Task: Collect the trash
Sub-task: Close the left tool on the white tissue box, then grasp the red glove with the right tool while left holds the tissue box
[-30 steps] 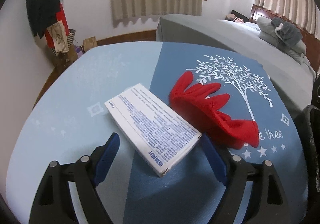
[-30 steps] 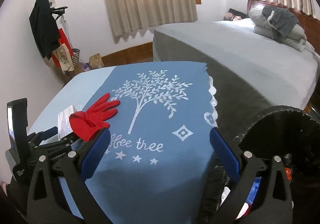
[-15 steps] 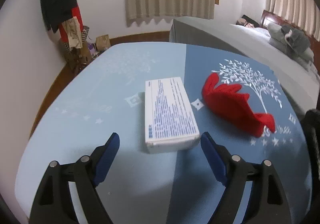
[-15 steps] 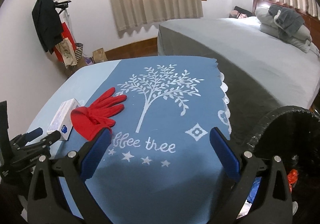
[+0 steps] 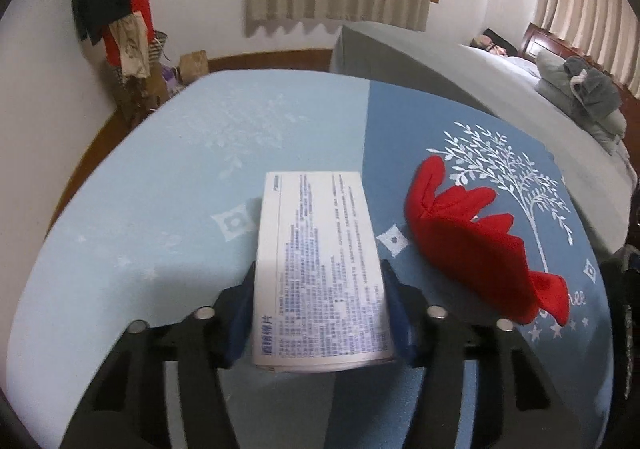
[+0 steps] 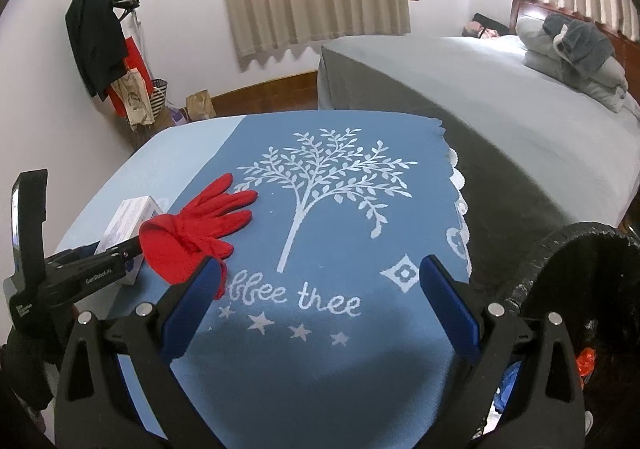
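Note:
A white printed box (image 5: 320,257) lies on the blue tablecloth (image 5: 180,209). My left gripper (image 5: 318,313) is shut on the box's near end, one blue pad on each long side. The box also shows in the right wrist view (image 6: 128,225), with the left gripper (image 6: 116,263) around it. A red glove (image 5: 476,241) lies just right of the box; it shows in the right wrist view too (image 6: 200,229). My right gripper (image 6: 320,305) is open and empty above the cloth's front. A black trash bin (image 6: 580,289) with trash inside stands at the right.
A grey bed (image 6: 500,109) with folded pillows and clothes lies behind and right of the table. A coat rack (image 6: 100,37) with bags stands at the far left wall. Curtains hang over the window behind.
My left gripper moved forward over the box and closed on its near end. The right gripper stayed open and shifted only slightly.

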`<action>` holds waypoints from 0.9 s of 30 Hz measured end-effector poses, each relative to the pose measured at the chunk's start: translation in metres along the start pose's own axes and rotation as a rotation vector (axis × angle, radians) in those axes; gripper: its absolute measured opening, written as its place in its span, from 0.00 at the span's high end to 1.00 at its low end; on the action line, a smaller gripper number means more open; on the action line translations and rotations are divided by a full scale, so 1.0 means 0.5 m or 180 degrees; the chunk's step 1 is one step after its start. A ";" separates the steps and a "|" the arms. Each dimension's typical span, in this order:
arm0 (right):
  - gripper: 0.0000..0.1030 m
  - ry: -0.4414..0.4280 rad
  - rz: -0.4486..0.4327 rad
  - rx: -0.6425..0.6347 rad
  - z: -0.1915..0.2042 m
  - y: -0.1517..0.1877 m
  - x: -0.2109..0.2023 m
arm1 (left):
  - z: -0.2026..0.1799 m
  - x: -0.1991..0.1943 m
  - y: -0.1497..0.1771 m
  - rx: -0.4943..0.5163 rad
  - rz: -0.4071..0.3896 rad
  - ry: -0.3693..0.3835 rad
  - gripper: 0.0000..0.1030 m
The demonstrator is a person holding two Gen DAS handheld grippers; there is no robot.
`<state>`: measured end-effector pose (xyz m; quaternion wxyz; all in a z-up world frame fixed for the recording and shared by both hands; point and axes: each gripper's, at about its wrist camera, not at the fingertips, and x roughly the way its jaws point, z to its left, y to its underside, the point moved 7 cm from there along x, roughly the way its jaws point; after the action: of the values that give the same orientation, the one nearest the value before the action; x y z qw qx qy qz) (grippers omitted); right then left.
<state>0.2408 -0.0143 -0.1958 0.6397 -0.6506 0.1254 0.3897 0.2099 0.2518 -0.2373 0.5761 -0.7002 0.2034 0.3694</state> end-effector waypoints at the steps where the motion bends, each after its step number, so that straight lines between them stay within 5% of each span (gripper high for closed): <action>1: 0.06 -0.0004 0.0000 -0.0002 0.002 -0.001 0.002 | -0.001 -0.001 0.001 0.0008 -0.0007 0.0007 0.46; 27: 0.07 -0.0405 0.0177 -0.0412 0.205 -0.032 0.113 | 0.105 -0.097 -0.034 -0.0043 -0.0313 -0.0217 0.47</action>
<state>0.2534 0.1025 -0.2095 0.5919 -0.6607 0.0770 0.4551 0.1760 0.2994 -0.1929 0.5955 -0.7002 0.1465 0.3656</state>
